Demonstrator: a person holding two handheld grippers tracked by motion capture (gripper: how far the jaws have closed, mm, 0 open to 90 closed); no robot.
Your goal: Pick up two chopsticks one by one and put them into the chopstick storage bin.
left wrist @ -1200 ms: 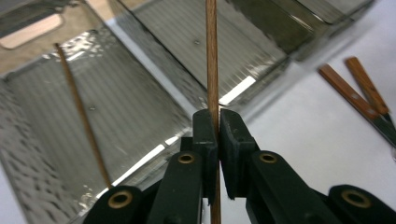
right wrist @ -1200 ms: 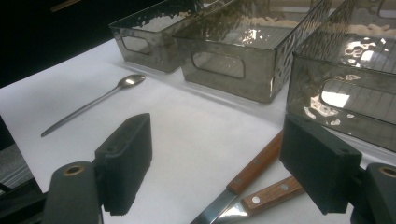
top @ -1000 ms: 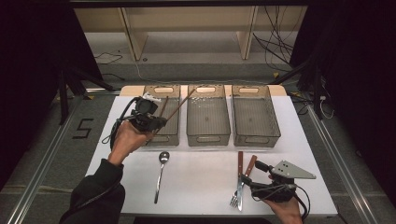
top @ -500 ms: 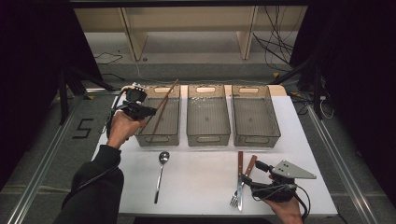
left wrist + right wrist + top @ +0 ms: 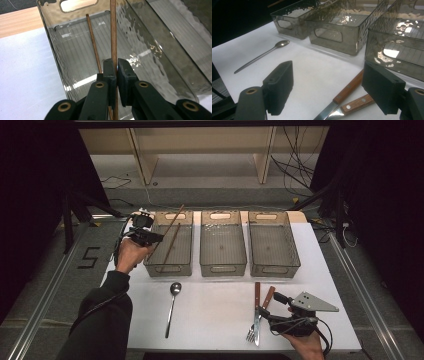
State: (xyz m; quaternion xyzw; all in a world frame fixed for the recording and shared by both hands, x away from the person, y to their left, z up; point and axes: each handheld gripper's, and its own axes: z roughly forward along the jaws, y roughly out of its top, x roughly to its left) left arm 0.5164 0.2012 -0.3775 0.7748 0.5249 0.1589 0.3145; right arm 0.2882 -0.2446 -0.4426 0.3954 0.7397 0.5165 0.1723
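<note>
Lowering a thin brown wooden chopstick (image 5: 113, 30), clamped tight in the left gripper (image 5: 116, 72), into the far-left smoky clear plastic bin (image 5: 169, 268) beside its twin (image 5: 93, 41); next, release; right gripper (image 5: 328, 87) wide open, empty.

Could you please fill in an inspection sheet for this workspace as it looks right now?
Surface: white table top on a wooden board, dry and flat.
Job's things: one chopstick clamped in the left gripper over the left bin; a second chopstick lies inside that bin.
Clutter: spoon, knife and fork on the table; middle bin and right bin look empty.
Grippers: left shut on the chopstick; right gripper open, above the knife and fork handles.
Cables: one trails from each gripper; more on the floor behind.
Surroundings: wooden shelf frame, dark room, a floor mark like a 5.
</note>
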